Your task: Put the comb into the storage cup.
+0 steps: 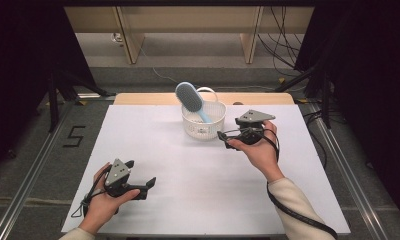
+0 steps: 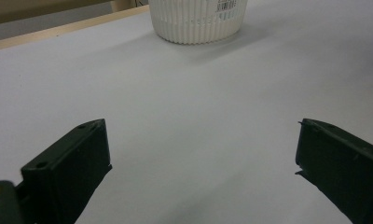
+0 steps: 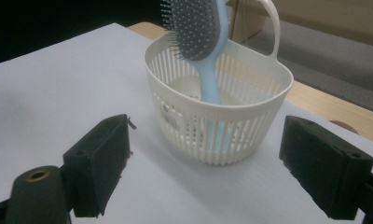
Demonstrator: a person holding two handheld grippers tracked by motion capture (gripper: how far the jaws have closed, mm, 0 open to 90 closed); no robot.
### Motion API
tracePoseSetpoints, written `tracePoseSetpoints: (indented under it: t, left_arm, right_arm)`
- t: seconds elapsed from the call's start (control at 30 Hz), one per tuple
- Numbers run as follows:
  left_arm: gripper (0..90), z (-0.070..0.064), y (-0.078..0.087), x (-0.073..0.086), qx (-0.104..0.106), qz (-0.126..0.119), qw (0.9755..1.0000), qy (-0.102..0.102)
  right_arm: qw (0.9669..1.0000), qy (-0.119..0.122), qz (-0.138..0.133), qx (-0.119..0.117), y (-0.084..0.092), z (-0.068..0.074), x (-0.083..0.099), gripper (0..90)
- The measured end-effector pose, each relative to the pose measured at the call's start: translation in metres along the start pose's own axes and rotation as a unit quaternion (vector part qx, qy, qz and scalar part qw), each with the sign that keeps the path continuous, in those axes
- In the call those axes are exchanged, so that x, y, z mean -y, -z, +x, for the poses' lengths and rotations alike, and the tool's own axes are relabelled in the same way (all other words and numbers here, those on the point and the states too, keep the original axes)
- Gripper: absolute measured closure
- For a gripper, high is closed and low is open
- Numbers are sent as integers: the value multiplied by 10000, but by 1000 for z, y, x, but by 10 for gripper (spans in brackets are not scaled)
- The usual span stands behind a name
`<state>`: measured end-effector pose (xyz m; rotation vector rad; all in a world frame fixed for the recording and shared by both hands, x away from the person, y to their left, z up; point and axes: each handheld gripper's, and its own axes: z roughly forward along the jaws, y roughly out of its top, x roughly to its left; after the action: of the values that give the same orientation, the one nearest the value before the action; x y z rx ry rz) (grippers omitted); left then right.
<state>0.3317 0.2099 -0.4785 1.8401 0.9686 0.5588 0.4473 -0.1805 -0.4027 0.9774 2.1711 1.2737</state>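
White table (image 1: 188, 200) holds a basket (image 1: 204, 122), upper centre, hairbrush (image 1: 190, 98) standing inside; right gripper (image 1: 227, 141) and left gripper (image 1: 140, 181) spread, empty — placing looks finished.

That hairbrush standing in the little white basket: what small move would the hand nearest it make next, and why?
Probably ease the right gripper forward toward the basket. Its jaws stand wide open and empty, just short of the basket's slatted wall, aimed at it. The hairbrush stands handle-down inside, leaning on the rim, so either could be gripped. The left gripper is open, far back.
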Motion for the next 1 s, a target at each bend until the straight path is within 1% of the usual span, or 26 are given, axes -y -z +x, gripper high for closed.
tracePoseSetpoints:
  t: [0.2, 0.57, 1.0]
  left_arm:
    - [24, 0, 0, 0, -2, 3, 10000, -2]
    - [24, 0, 0, 0, -5, -1, 10000, 1]
    - [24, 0, 0, 0, -7, 0, 10000, 3]
  right_arm:
    - [10000, 7, 59, -14, 5, 0, 7, 171]
    - [9999, 16, 87, -47, 14, 3, 15, 170]
    - [9999, -15, 104, -22, 30, 1, 27, 168]
